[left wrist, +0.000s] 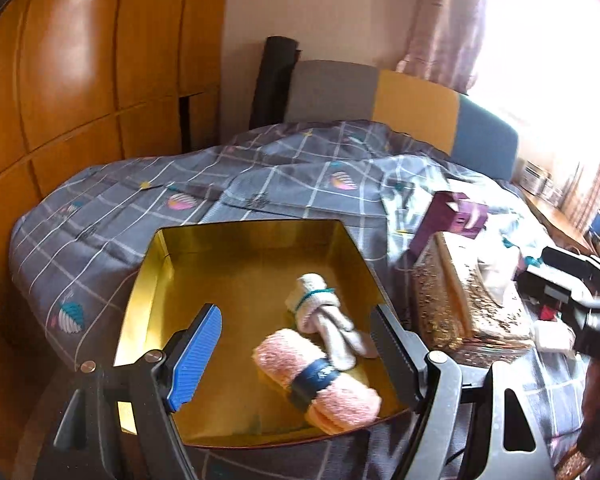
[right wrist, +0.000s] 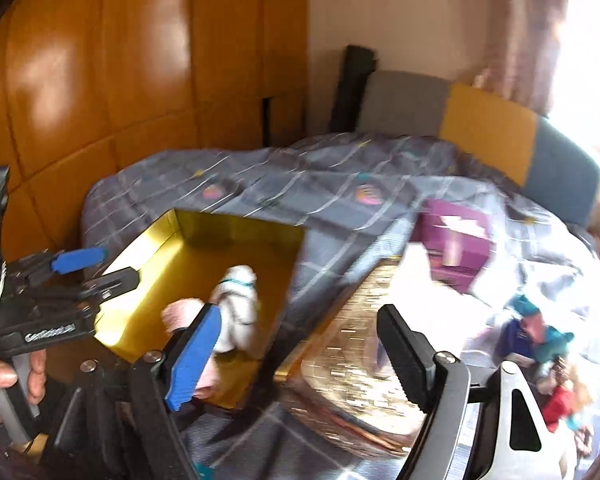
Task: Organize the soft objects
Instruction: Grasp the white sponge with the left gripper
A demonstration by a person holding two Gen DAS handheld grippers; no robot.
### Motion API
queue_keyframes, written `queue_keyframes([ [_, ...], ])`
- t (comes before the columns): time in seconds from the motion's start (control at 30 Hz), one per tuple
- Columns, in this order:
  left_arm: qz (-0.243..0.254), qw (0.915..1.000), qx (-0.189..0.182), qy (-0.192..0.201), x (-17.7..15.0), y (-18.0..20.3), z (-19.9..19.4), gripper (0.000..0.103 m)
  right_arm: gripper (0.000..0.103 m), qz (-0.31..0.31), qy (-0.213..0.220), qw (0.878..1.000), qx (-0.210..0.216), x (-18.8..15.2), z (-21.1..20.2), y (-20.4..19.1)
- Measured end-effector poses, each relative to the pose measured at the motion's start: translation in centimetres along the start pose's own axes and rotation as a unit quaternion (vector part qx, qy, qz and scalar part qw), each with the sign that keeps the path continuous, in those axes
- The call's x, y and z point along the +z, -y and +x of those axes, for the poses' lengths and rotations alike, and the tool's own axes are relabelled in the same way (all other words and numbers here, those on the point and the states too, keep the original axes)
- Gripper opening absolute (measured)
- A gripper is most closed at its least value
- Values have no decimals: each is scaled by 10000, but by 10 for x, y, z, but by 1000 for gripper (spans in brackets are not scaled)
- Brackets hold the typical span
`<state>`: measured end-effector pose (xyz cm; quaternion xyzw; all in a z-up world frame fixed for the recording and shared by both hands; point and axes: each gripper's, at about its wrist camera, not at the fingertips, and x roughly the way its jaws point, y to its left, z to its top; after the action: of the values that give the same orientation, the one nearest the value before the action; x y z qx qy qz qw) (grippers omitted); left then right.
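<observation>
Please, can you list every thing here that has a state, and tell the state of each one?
Gold box: open, lid off.
Glitter lid: lying on the bed beside the box.
Pink towel roll: rolled, banded, inside the box.
White sock bundle: tied, inside the box.
Left tool: open, empty.
Right tool: open, empty.

Bedroom: bed [left wrist: 260, 168] (checked duvet), wooden wardrobe [left wrist: 80, 80].

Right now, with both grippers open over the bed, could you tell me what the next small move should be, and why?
Probably swing the right gripper toward the heap of small colourful soft items on the grey checked bedspread. Both grippers look empty, the gold open box already holds the pink rolled towel and white tied cloth bundle, and that heap lies outside it.
</observation>
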<state>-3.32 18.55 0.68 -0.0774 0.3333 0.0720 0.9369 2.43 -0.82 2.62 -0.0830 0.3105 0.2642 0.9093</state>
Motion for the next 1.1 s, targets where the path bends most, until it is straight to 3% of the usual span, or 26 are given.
queue_keyframes([
  [0.3, 500, 9981, -343, 93, 4, 42, -7, 76, 88, 1098, 81, 9885, -1032, -22, -35, 100],
  [0.6, 1142, 9896, -865, 166, 10, 95, -14, 76, 90, 2112, -9, 9543, -2117, -67, -72, 197],
  [0.73, 1519, 9805, -1243, 128, 12, 126, -15, 76, 94, 2729, 143, 9241, -2672, -87, -91, 250],
  [0.93, 2073, 9634, -1702, -36, 9, 178, -12, 76, 95, 3716, 222, 8575, -3552, -134, -118, 318],
  [1.0, 2252, 9568, -1840, -53, 7, 197, -10, 76, 95, 4115, 159, 8361, -3625, -155, -124, 333],
  [1.1, 2583, 9453, -1985, -147, 0, 230, -1, 76, 95, 4774, 294, 8138, -3301, -171, -133, 350],
])
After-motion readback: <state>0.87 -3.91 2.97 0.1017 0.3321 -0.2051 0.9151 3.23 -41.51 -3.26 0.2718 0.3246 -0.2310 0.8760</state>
